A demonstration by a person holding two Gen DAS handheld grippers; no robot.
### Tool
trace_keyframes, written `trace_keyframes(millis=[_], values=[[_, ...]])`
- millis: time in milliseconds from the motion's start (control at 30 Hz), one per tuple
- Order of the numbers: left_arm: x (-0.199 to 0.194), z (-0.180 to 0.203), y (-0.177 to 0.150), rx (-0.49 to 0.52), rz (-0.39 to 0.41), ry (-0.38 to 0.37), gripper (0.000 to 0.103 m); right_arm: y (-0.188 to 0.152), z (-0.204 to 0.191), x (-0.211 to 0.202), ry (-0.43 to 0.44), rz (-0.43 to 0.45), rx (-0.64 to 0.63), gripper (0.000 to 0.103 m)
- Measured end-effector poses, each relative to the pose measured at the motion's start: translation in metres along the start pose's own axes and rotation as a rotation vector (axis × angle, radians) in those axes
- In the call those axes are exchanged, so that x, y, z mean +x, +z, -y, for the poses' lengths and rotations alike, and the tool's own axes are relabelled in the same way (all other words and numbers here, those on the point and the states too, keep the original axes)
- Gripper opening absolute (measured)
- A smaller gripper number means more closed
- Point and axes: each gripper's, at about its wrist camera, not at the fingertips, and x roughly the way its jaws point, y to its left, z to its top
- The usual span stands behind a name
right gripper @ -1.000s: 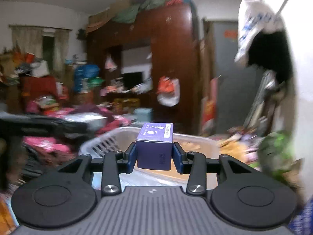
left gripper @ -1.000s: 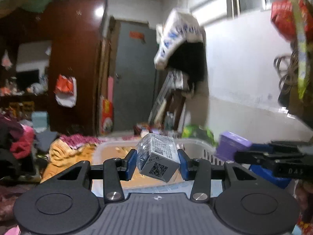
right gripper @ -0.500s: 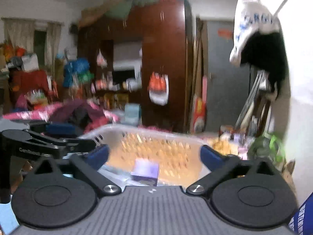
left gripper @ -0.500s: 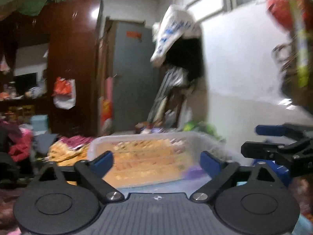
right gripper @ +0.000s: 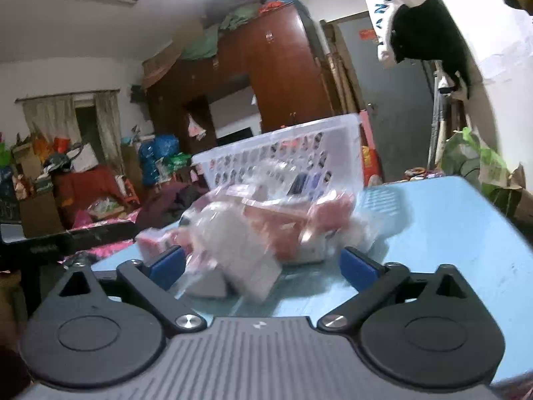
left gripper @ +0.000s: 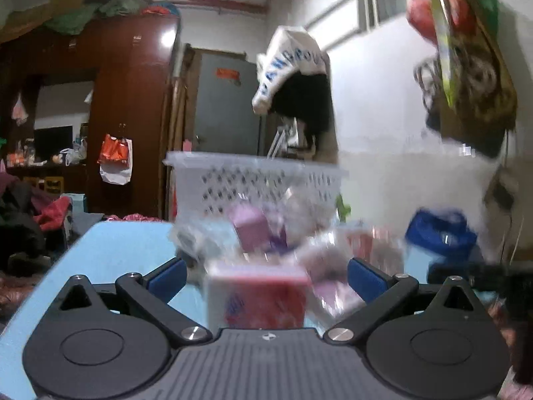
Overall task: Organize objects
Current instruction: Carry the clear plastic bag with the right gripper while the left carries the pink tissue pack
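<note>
Now both jaws gape empty, the right's just narrowing, before blurred boxes (left gripper: 256, 296) near the basket (left gripper: 256, 180).

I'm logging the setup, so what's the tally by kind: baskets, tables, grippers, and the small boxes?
White basket: 1
Blue table: 1
Grippers: 2, left gripper and right gripper; both have just been opening, the right then closing a little; boxes lie between the jaws of each, unpressed
Small boxes: too blurred to count
Total: 4, boxes aside
</note>
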Motion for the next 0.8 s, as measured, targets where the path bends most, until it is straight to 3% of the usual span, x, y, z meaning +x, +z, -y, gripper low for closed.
trace_keyframes(millis=[100, 233, 367, 500, 567, 600, 800], values=[[0.012, 0.002, 0.0, 0.006, -0.043, 0.056, 0.103, 0.005, 0.0, 0.008, 0.008, -0.006, -0.009, 0.089], [0.019, -0.006, -0.003, -0.039, -0.079, 0.041, 0.101, 0.009, -0.006, 0.016, -0.003, -0.016, -0.036, 0.083], [0.023, -0.008, -0.014, -0.06, -0.104, 0.019, 0.077, 0.005, -0.012, 0.024, -0.018, -0.056, -0.079, 0.081], [0.017, -0.008, -0.019, -0.07, -0.083, 0.021, 0.077, -0.003, -0.007, 0.027, 0.028, -0.081, -0.045, 0.048], [0.017, -0.006, -0.019, -0.064, -0.07, 0.024, 0.077, -0.007, -0.007, 0.022, 0.021, -0.079, -0.051, 0.046], [0.016, -0.005, -0.02, -0.056, -0.062, 0.027, 0.077, -0.007, -0.007, 0.021, 0.013, -0.074, -0.058, 0.038], [0.016, 0.004, -0.02, 0.002, -0.052, 0.057, 0.084, -0.004, -0.014, 0.009, -0.035, -0.052, -0.097, 0.037]])
